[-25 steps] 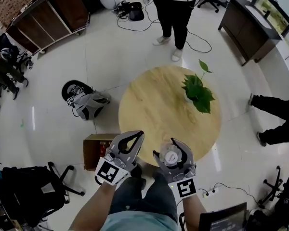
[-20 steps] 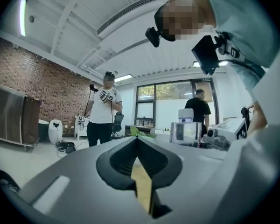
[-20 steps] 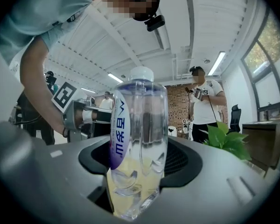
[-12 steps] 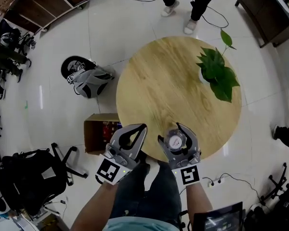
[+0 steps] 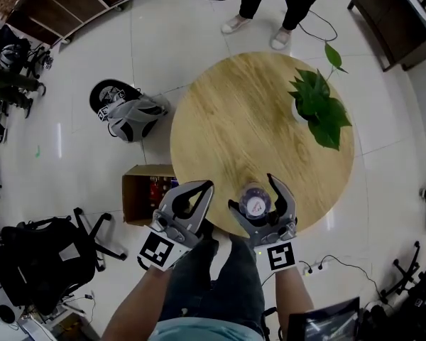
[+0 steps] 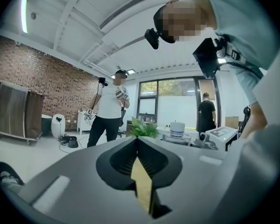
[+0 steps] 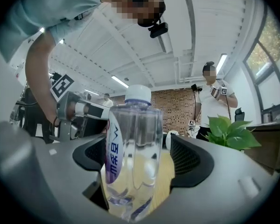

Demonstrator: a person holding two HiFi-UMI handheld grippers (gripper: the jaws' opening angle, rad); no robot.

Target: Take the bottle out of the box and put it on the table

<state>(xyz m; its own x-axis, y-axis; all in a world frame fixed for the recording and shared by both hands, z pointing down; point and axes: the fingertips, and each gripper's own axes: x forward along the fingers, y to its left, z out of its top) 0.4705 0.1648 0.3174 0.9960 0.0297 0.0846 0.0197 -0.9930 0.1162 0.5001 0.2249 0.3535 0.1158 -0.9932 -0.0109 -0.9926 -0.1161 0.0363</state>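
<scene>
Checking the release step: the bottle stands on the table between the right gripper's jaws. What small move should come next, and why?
Probably draw the right gripper straight back toward the person, level, jaws kept wide. They have just been opening, and the bottle stands upright between them on the table, near its edge, with a gap on one side. A sideways move could tip it.

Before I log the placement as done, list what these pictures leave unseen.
- Bottle base: head view, hidden under its own cap; right gripper view, lost at the lower edge.
- Box contents: head view, too small and dark to identify.
- Label print: right gripper view, curves away, only partly readable.
</scene>
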